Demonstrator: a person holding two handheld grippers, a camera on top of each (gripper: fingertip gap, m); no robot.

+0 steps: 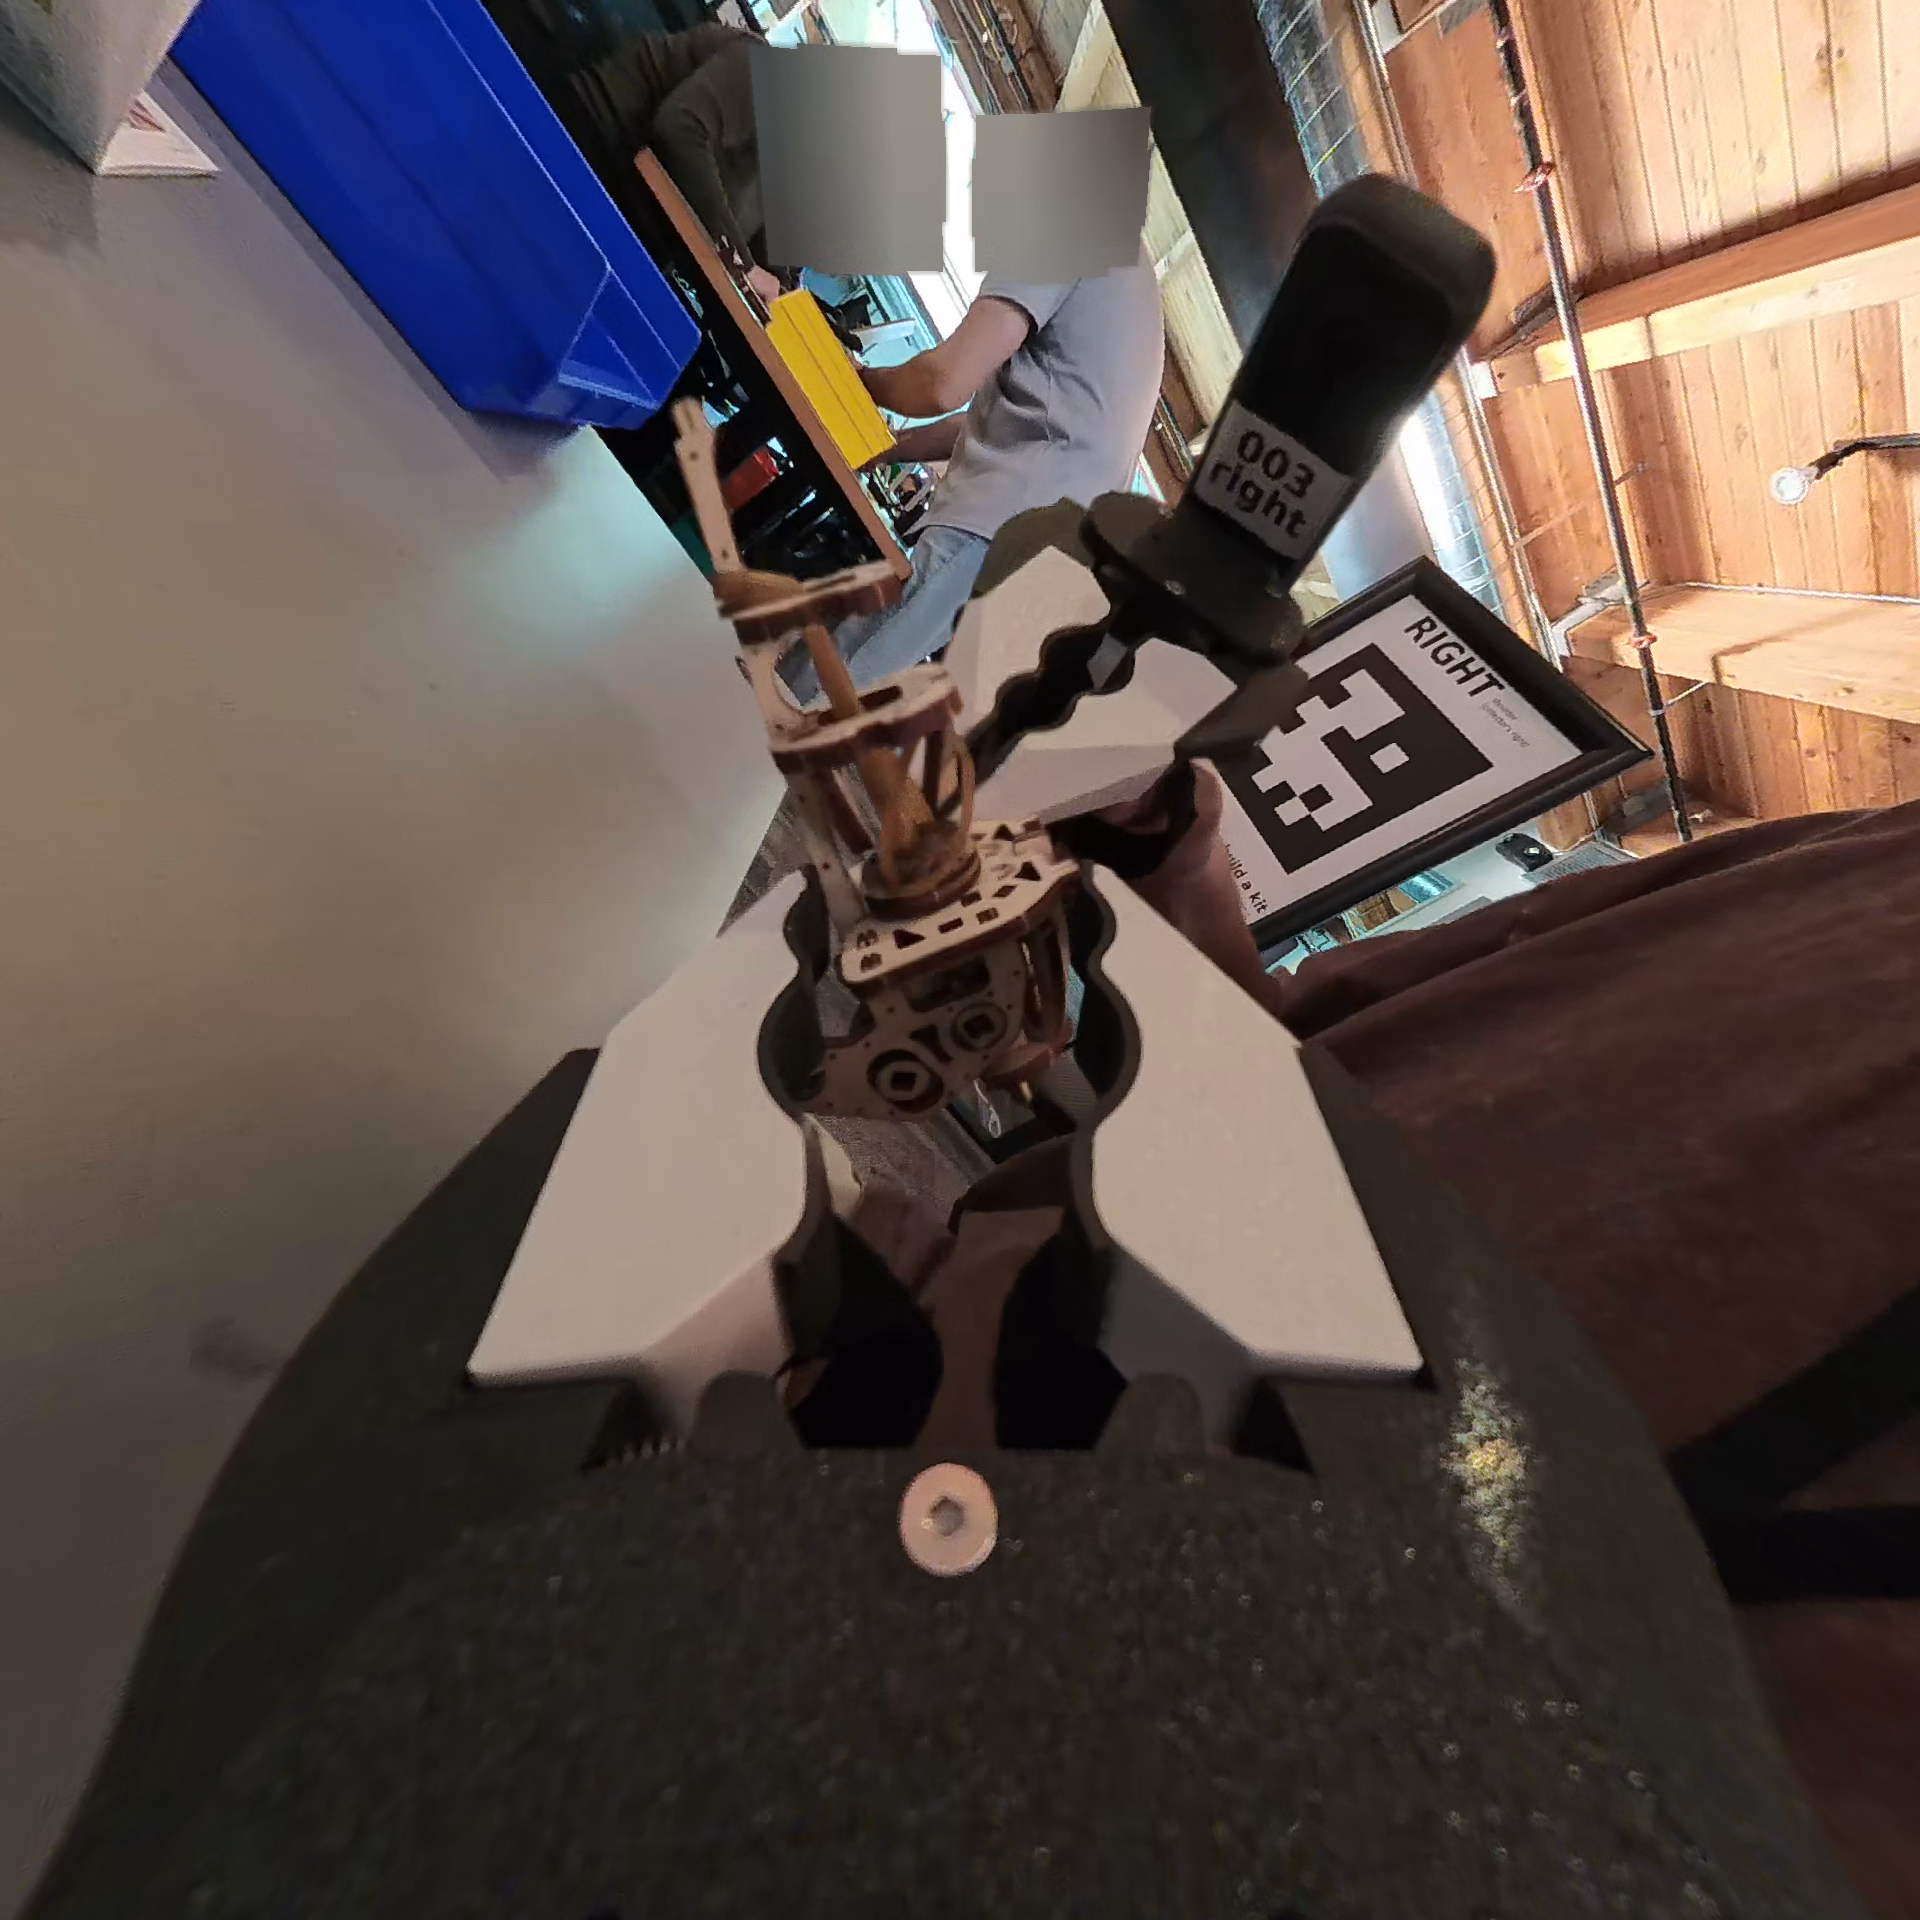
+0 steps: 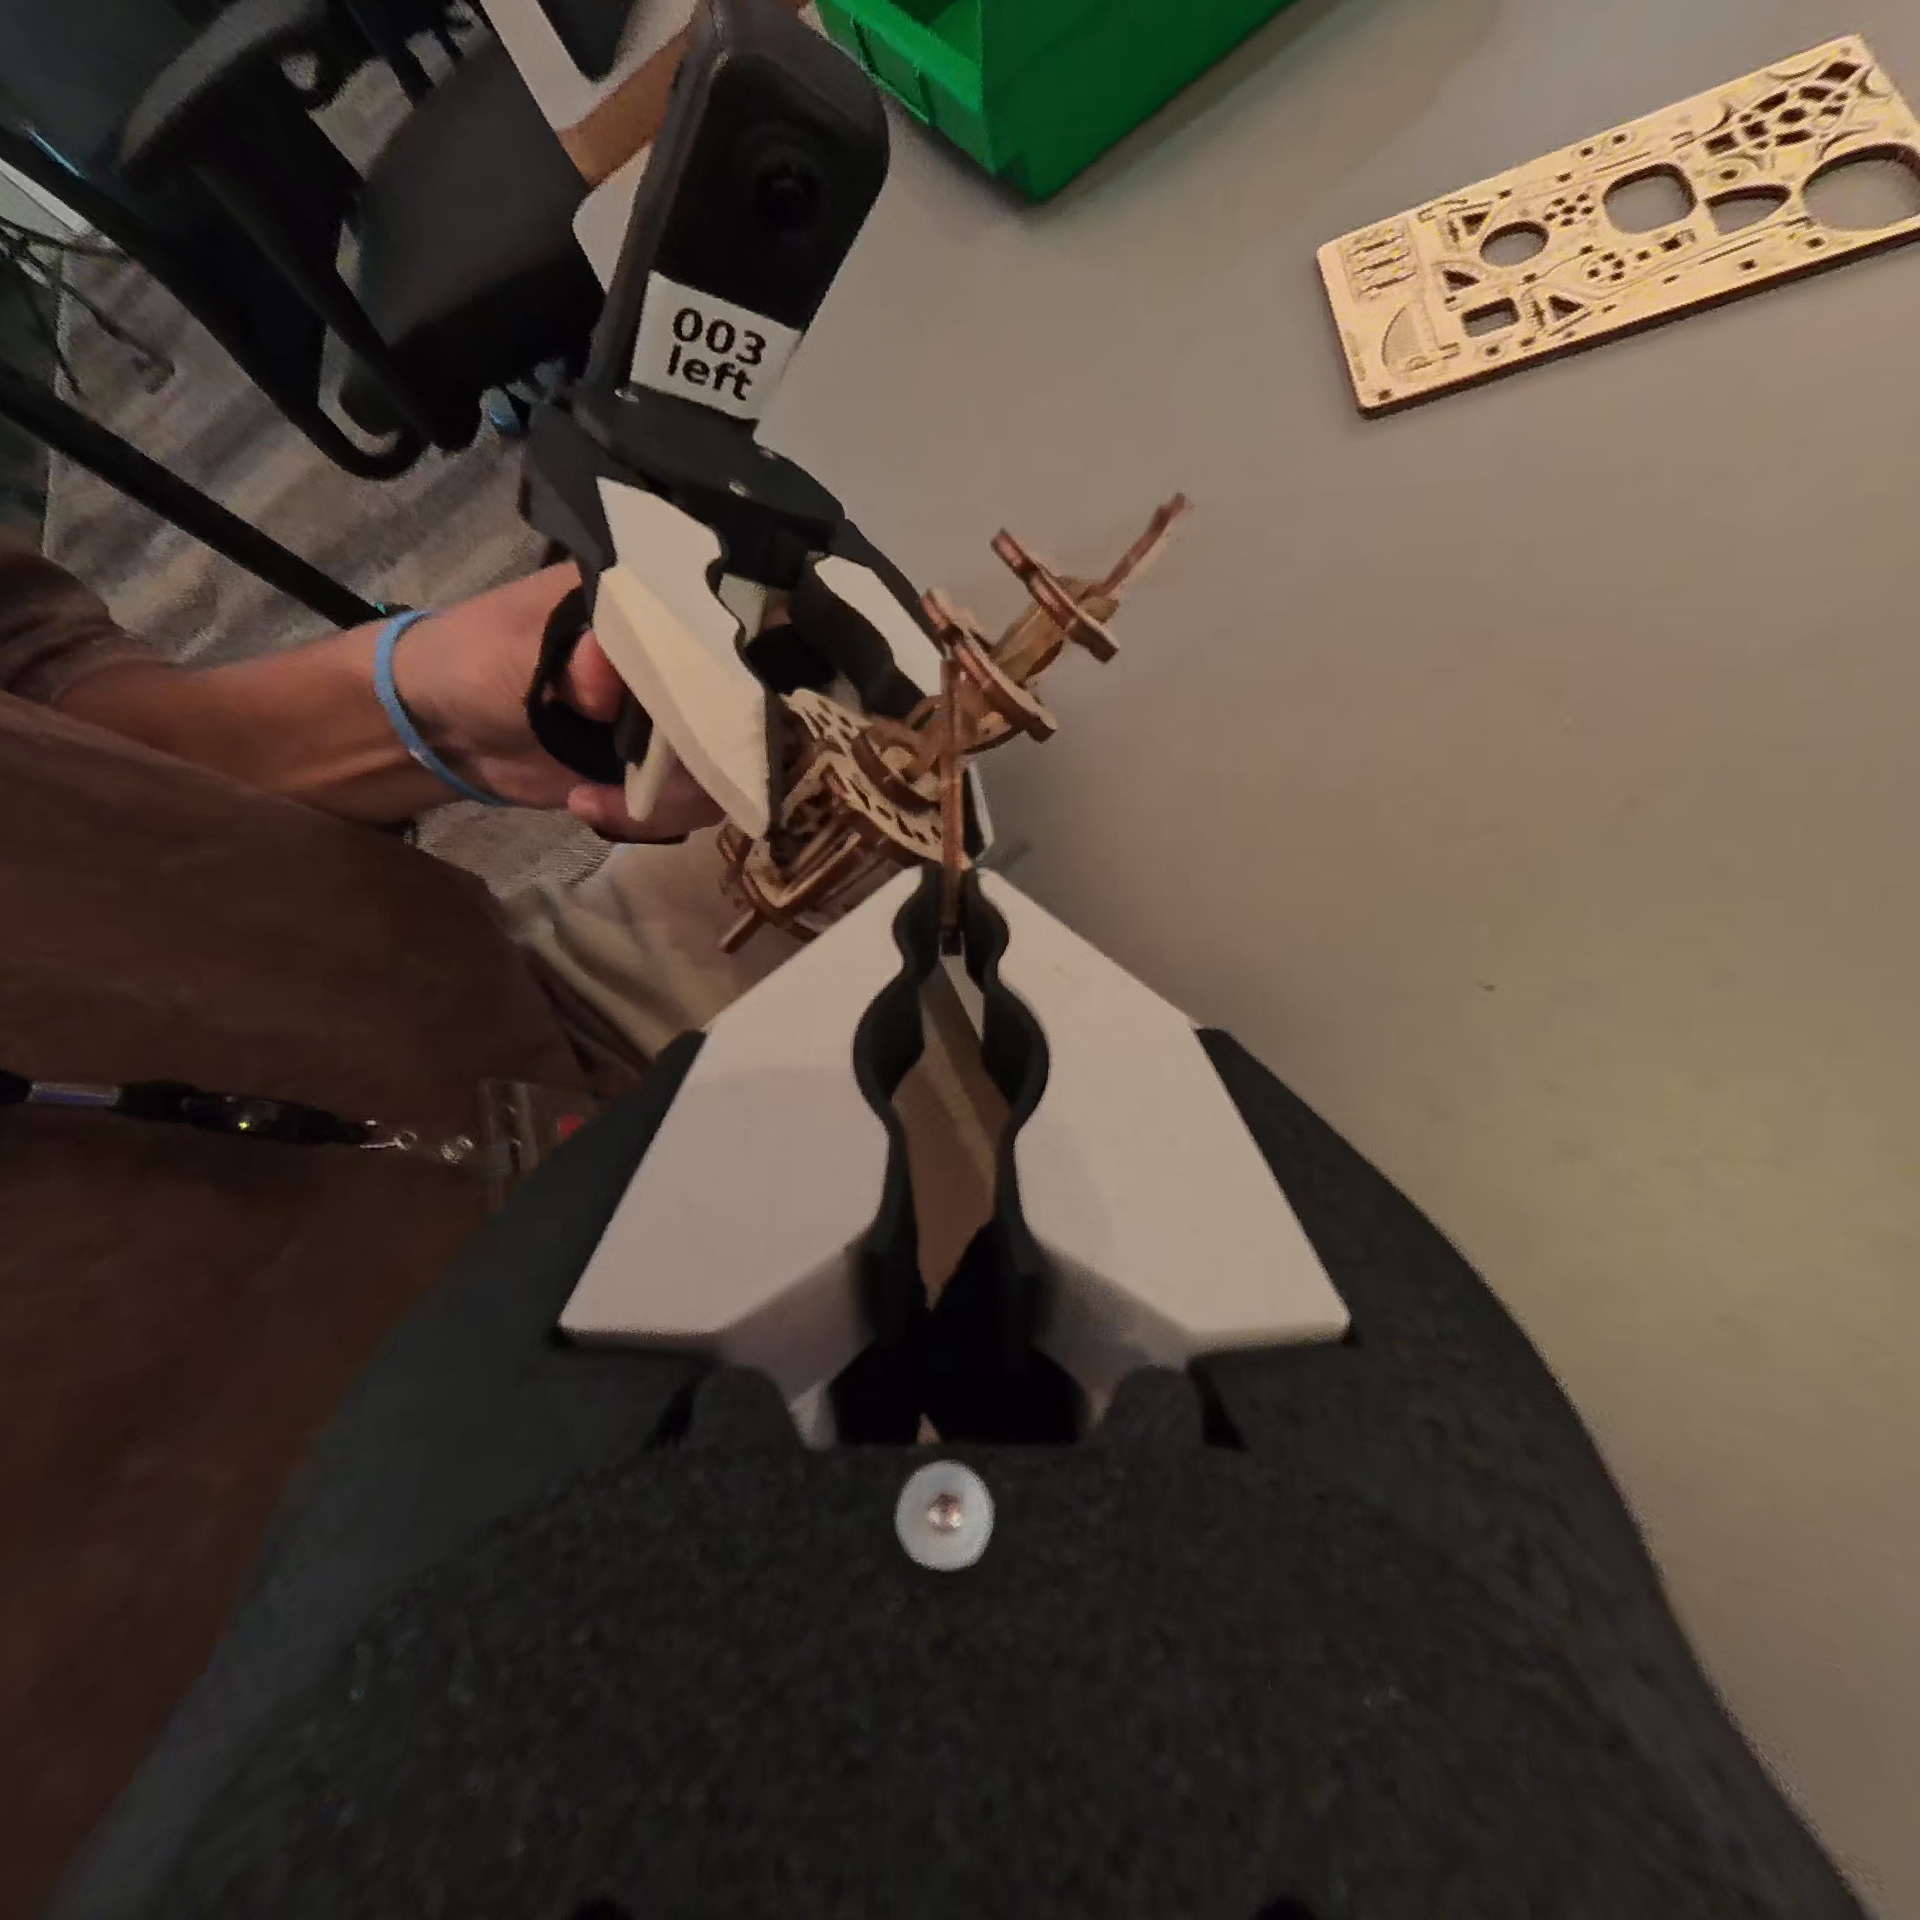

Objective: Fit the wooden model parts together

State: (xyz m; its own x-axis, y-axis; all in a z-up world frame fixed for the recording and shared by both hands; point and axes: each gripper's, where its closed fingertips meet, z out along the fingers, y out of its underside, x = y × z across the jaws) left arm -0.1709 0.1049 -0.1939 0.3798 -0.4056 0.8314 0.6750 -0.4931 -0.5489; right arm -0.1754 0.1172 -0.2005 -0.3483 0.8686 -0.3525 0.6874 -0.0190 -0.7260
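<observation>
Left wrist view shows the wooden model [image 1: 935, 956] held up in the air above the grey desk [image 1: 260, 831], its boxy base sitting between the white fingers [image 1: 675, 1122] of the left gripper [image 1: 951, 997]. The jaws are partly open, as wide as the base, and press on its two sides. A thin mast with small cross-pieces rises from the base and leans away from the camera.

In the right wrist view the right gripper [image 2: 951, 914] has its jaws almost closed, and their tips pinch a thin wooden strip [image 2: 948, 831] that runs down the side of the model. The person's hand [image 2: 540, 717] grips the handle of the left gripper.

The model looks very light, stiff and brittle: thin laser-cut plywood with slender spars that would likely snap under a sideways push. The solid base seems the safest place to hold, as the left gripper does. The strip probably needs a gentle, straight push along its length.

A sheet of cut-out parts [image 2: 1621, 218] lies flat on the desk, well apart from the model, near a green bin [image 2: 1039, 83].
</observation>
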